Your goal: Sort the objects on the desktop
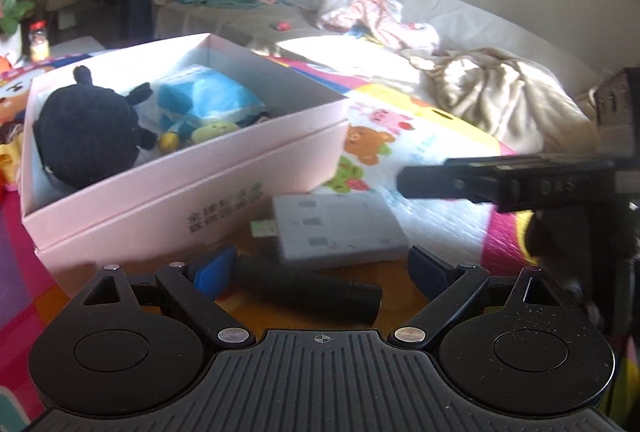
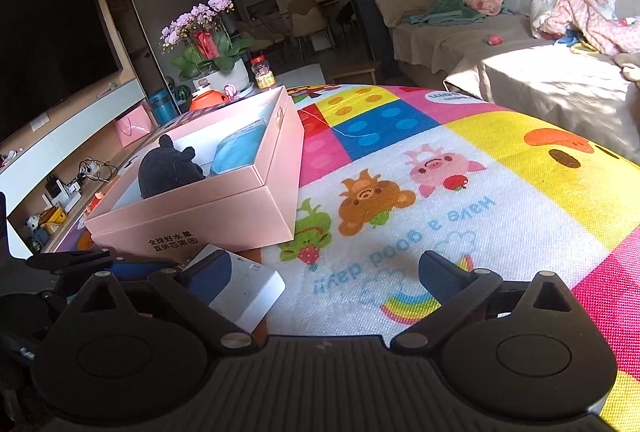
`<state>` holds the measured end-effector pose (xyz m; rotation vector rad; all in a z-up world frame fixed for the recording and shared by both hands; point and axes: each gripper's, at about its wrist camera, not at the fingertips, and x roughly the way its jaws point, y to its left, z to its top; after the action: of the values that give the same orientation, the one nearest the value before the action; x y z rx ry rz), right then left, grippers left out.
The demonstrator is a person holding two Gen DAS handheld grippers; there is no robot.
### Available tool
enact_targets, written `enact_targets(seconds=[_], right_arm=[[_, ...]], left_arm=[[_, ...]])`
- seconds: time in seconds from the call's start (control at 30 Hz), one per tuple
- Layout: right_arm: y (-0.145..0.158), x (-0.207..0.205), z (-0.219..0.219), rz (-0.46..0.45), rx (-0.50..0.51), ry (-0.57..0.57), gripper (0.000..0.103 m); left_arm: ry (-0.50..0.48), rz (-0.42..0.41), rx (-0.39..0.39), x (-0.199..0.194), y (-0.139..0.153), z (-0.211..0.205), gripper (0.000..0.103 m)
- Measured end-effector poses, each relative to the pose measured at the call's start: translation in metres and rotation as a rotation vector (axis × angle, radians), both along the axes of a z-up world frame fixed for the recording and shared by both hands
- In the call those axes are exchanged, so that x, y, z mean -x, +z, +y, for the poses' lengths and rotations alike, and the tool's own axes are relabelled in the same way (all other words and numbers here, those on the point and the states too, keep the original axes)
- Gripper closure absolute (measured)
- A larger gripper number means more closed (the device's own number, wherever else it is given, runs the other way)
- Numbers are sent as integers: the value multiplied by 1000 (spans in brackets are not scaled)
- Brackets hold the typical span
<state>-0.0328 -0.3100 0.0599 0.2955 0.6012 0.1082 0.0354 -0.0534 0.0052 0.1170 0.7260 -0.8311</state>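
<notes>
Hovering with jaws spread: left gripper [image 1: 320, 272] over a black cylinder [image 1: 308, 290], right gripper [image 2: 320, 276] over the play mat [image 2: 440, 191]. Lying beside the pink box [image 1: 192, 187]: grey case [image 1: 340, 228].

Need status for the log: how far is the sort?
Done: black plush, blue toy and small yellow toys lie in the pink box. In hand: nothing; left claw and right claw are open. Left: black cylinder and grey box on the mat.
</notes>
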Motion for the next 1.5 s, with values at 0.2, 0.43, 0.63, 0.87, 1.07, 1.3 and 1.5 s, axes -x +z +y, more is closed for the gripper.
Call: enact_targets(seconds=[0.2,0.43,0.63,0.87,1.07,1.3,1.5], right_arm=[[0,0,0,-1,0,-1,2],[0,0,-1,0,3,-10,2],[3,4,19,-30,90,70,2],[4,1,67,7,401,287,7],[5,-10,61,-20,585,91,6],[10,-18,71,32,349,196,3],[-2,-50,96,89,355,195,0]], left_arm=[[26,-64,-109,32,-1,-10,7],[180,-105,-144,42,1,-13,22],[437,-156,-202,41,2,19,22],[537,-123,-94,41,8,44,8],[520,-156,-99,63,9,45,6],[536,-161,-91,70,8,48,4],[538,-177,-121,71,7,45,4]])
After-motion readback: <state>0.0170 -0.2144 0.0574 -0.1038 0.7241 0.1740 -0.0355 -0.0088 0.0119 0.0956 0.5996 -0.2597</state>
